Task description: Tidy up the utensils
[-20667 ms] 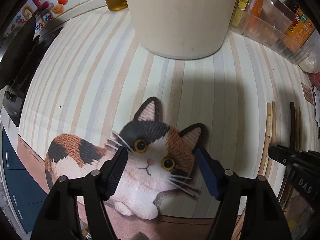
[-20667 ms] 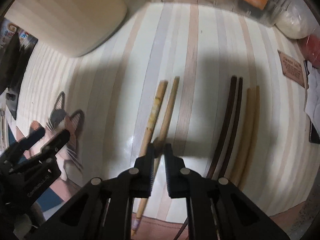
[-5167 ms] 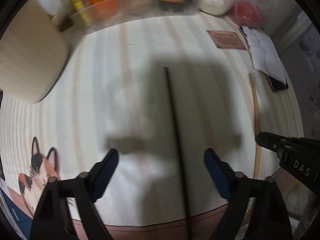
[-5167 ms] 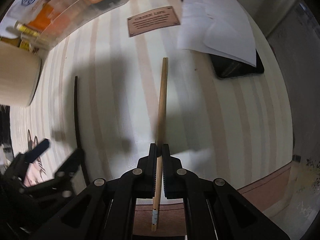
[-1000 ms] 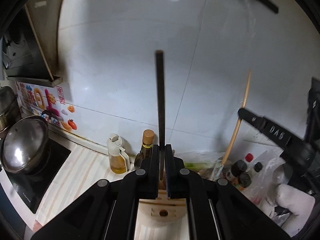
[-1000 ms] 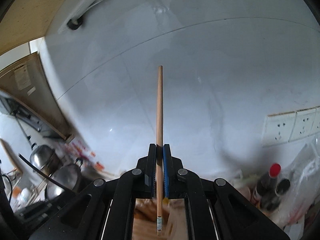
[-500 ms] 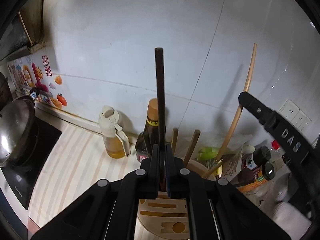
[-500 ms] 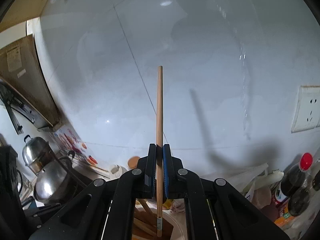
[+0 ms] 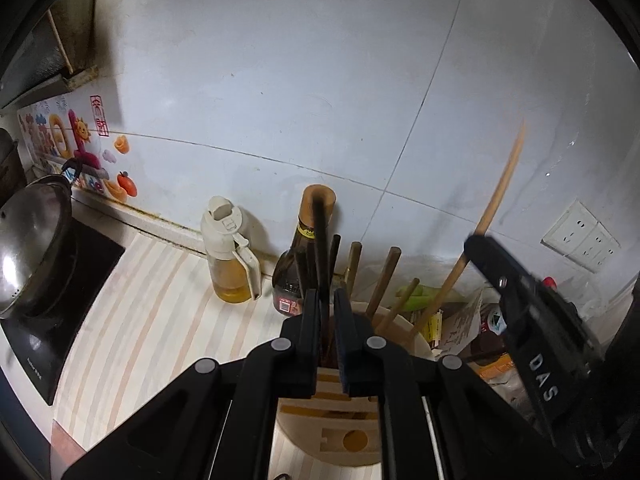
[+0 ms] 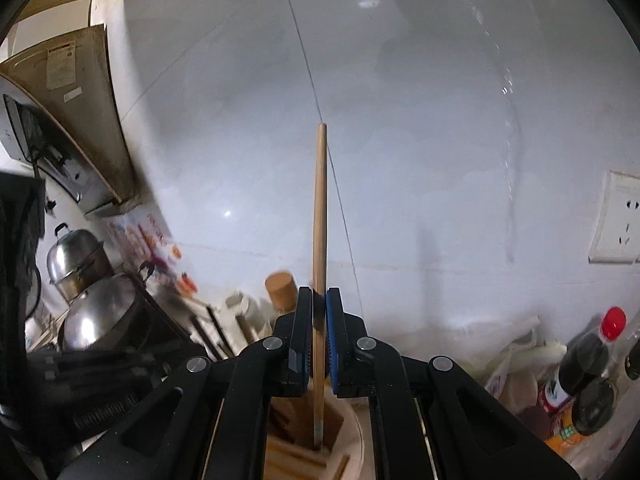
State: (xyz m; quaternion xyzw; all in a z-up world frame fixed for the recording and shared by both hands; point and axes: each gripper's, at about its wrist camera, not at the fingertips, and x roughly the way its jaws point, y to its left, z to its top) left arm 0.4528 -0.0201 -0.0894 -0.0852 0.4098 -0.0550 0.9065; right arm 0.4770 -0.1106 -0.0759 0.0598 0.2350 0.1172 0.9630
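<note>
My left gripper [image 9: 327, 300] stands over the cream utensil holder [image 9: 418, 342]. A dark chopstick [image 9: 321, 256] stands upright between its jaws, lower end down in the holder; the jaws look slightly parted around it. Several wooden and dark chopsticks [image 9: 383, 280] stand in the holder. My right gripper [image 10: 319, 300] is shut on a light wooden chopstick [image 10: 319, 208], held upright with its tip [image 10: 317, 438] inside the holder [image 10: 352, 436]. The right gripper [image 9: 520, 320] and its chopstick [image 9: 498, 200] show at the right of the left wrist view.
An oil dispenser [image 9: 230, 256] and a dark sauce bottle [image 9: 304, 256] stand behind the holder by the tiled wall. A pot [image 9: 28, 240] sits on the black stove at left. Bottles [image 10: 592, 364] and bags crowd the right. A wall socket [image 10: 620, 224] is at right.
Both grippers have lowered toward the holder. The dark chopstick has slid down between the left jaws into the holder. The light chopstick's tip has entered the holder.
</note>
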